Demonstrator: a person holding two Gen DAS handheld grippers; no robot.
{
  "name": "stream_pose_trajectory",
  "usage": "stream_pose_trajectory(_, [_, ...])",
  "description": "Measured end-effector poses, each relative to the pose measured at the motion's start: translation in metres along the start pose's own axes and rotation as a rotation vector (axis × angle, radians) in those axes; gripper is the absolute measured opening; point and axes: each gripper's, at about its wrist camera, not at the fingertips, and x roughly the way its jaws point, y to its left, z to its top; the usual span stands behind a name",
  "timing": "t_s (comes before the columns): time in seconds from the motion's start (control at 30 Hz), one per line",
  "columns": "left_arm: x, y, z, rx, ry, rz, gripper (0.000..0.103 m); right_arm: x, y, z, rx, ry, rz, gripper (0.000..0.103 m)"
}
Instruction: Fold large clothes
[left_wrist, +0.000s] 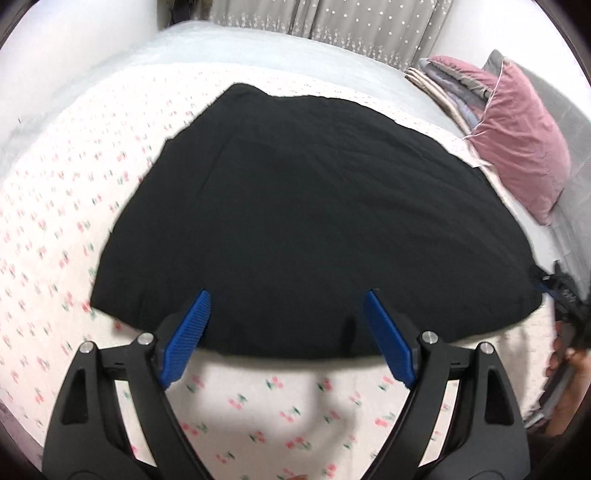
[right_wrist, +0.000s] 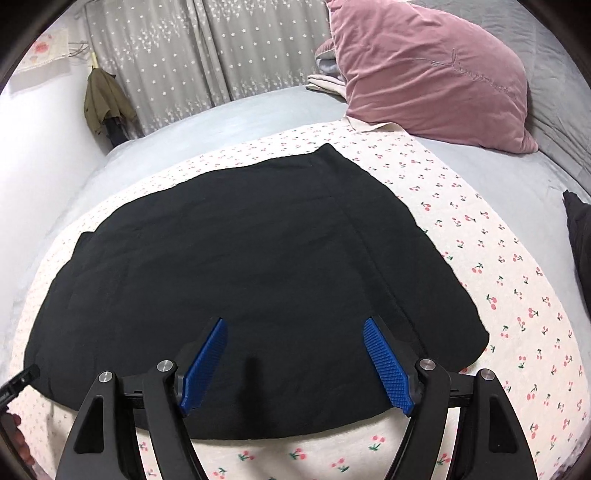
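Observation:
A large black garment (left_wrist: 314, 221) lies flat and folded on a cherry-print sheet (left_wrist: 55, 229); it also shows in the right wrist view (right_wrist: 240, 277). My left gripper (left_wrist: 288, 299) is open, its blue pads over the garment's near edge, holding nothing. My right gripper (right_wrist: 293, 325) is open over the near edge toward the garment's right side, holding nothing. The right gripper also shows at the right edge of the left wrist view (left_wrist: 565, 295), and the left gripper's tip shows at the left edge of the right wrist view (right_wrist: 22, 376).
The cherry-print sheet (right_wrist: 498, 277) lies on a grey bed (right_wrist: 221, 118). A pink pillow (right_wrist: 432, 74) and folded blankets (left_wrist: 450, 81) sit at the bed's head. Star-print curtains (right_wrist: 184, 55) hang behind. A dark item (right_wrist: 580, 236) lies at the right.

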Motion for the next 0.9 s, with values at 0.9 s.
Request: stream_pose_trajectory(0.9, [0.043,0.048,-0.028,-0.492,0.044,-0.244,0.102,0.022,0.044,-0.010,-0.054,0.065,0.038,0.079])
